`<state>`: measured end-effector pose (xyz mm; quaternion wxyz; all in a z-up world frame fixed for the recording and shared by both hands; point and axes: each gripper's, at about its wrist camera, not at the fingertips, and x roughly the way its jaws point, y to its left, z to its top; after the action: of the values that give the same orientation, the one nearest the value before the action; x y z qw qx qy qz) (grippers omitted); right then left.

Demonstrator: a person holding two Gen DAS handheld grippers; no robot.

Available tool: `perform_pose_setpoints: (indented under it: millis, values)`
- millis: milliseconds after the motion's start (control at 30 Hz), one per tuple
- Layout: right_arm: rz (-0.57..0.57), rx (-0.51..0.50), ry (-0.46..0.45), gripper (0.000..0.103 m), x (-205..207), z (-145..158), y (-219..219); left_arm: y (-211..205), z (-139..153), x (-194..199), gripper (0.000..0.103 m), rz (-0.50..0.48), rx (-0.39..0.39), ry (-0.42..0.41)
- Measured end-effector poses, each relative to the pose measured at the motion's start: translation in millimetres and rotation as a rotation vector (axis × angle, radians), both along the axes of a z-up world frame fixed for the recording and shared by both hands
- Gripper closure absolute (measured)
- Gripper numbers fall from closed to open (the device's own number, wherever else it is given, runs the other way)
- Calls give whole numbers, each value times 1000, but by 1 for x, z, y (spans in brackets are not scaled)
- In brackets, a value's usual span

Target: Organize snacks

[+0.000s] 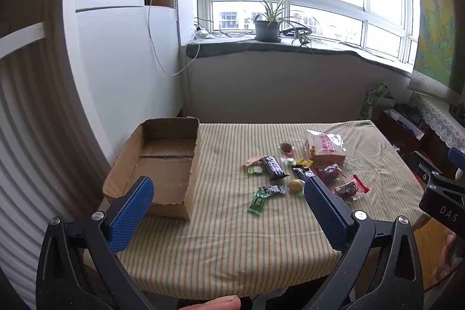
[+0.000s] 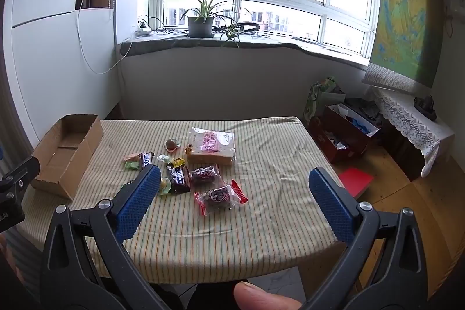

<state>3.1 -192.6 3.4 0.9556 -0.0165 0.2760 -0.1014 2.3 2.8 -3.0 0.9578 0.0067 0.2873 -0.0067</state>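
Several wrapped snacks lie on the striped tablecloth [image 1: 226, 237]: a bagged bread slice [image 1: 327, 148] [image 2: 212, 145], dark chocolate bars [image 1: 273, 167] [image 2: 178, 178], red-edged date packs [image 1: 350, 188] [image 2: 221, 195], green candies [image 1: 258, 202] and a yellow jelly cup [image 1: 295, 185]. An empty cardboard box [image 1: 162, 164] [image 2: 68, 150] sits at the table's left end. My left gripper [image 1: 228, 192] hovers open above the near table edge, between box and snacks. My right gripper [image 2: 234, 188] is open too, held over the near edge with the date packs seen between its fingers, nothing held.
A windowsill with a potted plant [image 1: 267, 28] [image 2: 200, 22] lies behind the table. Red boxes and bags [image 2: 343, 132] stand on the wooden floor to the right, beside a lace-covered stand [image 2: 412, 124]. A thumb [image 2: 261, 298] shows at the bottom edge.
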Motion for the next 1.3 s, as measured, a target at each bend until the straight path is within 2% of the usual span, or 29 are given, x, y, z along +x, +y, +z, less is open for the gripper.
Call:
perform_pose_setpoints:
  millis: [500,800,1300]
  values:
    - [-5,-10,-2,0,1,3,0,3,-4,3,0,2,-10,4]
    - [-20,-32,8,0,27,8,-8,-2,-9,29,0,-4,-15,28]
    - [-13,-34,59,0,65,-21,-8,-2,-25,67,0,5,4,85]
